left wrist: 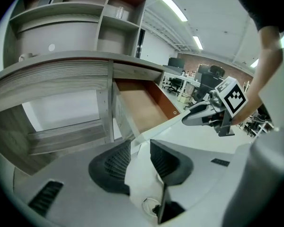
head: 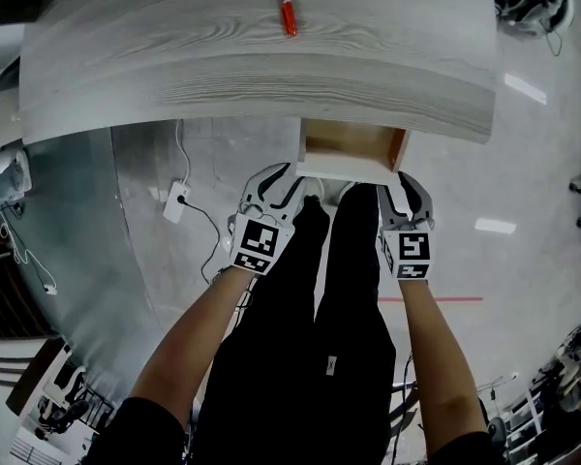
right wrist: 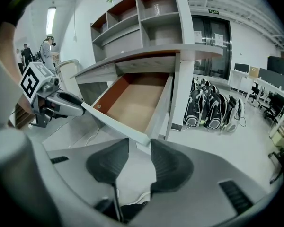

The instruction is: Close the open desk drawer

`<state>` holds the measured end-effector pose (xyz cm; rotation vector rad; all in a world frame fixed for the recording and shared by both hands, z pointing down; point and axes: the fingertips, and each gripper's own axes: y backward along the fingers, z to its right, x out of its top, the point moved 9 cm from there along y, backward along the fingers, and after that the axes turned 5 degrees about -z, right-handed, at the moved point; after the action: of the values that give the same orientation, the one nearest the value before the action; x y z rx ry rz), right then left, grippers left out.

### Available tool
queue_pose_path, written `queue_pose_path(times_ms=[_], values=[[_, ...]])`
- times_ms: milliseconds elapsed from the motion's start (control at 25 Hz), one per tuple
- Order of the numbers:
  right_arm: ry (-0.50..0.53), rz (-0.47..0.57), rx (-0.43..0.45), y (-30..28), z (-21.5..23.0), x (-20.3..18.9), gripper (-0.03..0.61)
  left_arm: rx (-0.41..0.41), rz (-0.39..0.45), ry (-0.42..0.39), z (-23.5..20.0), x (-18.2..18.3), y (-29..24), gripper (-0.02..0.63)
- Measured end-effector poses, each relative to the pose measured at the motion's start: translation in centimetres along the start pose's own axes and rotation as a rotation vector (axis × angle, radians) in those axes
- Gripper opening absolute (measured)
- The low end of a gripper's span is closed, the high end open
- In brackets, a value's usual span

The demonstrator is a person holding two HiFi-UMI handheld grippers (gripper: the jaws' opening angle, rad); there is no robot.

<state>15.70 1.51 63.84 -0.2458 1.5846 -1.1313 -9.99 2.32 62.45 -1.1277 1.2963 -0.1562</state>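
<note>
Altogether the head view holds one desk, one drawer, one pen and two grippers. Counting from the left:

- One white power adapter lies on the floor under the desk, its cable trailing to the right.
- One red pen lies on the far part of the pale wood-grain desktop, well apart from everything else.
- One open drawer juts out from under the desk's near edge, right of centre. Its brown inside faces up and its white front is toward the person.
- One thin red line marks the floor at the right.

Two legs in black trousers run down the middle. Two white shoes sit just near of the drawer front.

Both forearms reach forward and down, one on each side of the legs. The left gripper has its marker cube facing up and sits at the left end of the drawer front. In its own view the two jaws are spread, and the left end of the white front shows at the gap between their tips. I cannot tell whether a pad touches it.

The right gripper, its cube also facing up, sits at the right end of the front. In the right gripper view its jaws are likewise spread. The drawer's near right corner lies right at the gap between the tips, and contact cannot be told there either. Each gripper shows in the other's view, at the opposite end of the same white front.
</note>
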Motion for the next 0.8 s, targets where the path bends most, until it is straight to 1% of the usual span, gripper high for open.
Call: queue_pose_path(times_ms=[120, 320, 480, 680, 800], values=[[-0.006, 0.000, 0.004, -0.2, 0.1, -0.1, 0.158, -0.015, -0.002, -0.024, 0.0, 0.2, -0.8, 0.124], [-0.011, -0.003, 0.004, -0.8, 0.2, -0.3, 0.158, -0.020, -0.050, -0.019, 0.1, -1.0, -2.2, 0.126], [-0.014, -0.012, -0.006, -1.3, 0.3, -0.6, 0.157, 0.014, -0.046, -0.024, -0.1, -0.4, -2.9, 0.137], [-0.015, -0.010, -0.013, -1.9, 0.4, -0.8, 0.155, 0.000, -0.040, -0.070, -0.3, -0.5, -3.3, 0.143], [-0.033, -0.012, -0.019, -1.9, 0.6, -0.9, 0.149, 0.001, -0.047, -0.068, -0.2, -0.4, -3.4, 0.146]])
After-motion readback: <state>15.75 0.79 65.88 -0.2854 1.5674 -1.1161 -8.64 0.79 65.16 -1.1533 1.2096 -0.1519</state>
